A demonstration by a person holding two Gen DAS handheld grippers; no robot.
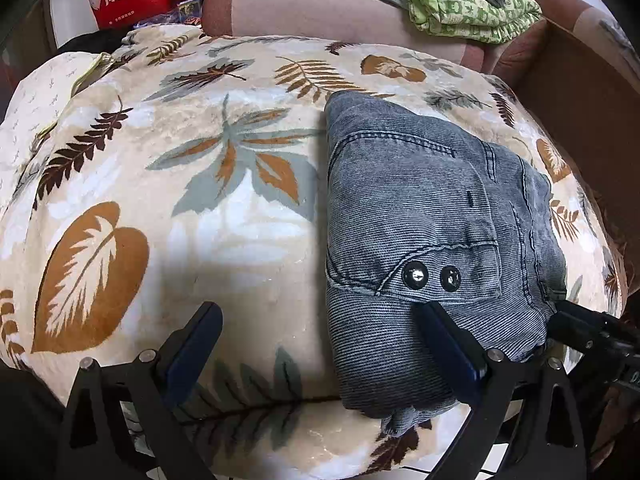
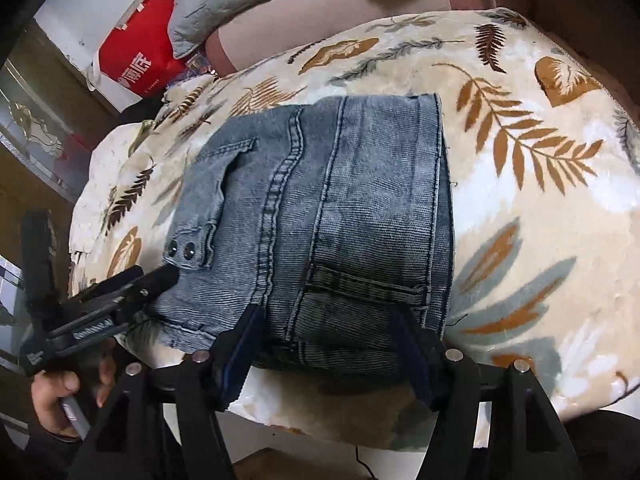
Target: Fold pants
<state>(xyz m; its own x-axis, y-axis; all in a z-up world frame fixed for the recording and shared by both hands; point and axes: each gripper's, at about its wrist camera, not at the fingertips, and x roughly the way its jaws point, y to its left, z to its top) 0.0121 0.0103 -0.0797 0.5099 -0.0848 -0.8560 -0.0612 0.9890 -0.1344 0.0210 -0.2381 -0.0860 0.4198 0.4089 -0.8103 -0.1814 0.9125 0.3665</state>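
the folded pants are lying on the leaf-print blanket. the left gripper is spreading its jaws wide, one finger over the denim. the right gripper is straddling the near edge, jaws apart, seemingly not pinching; that edge is partly hidden.

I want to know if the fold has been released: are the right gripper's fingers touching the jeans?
Cannot tell. In the right wrist view the right gripper stands open, both fingers overlapping the folded jeans' near edge, but neither contact nor gap shows plainly.

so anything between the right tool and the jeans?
No. The right tool stands open straddling the near edge of the folded jeans on the leaf blanket. The left tool is open beside it.
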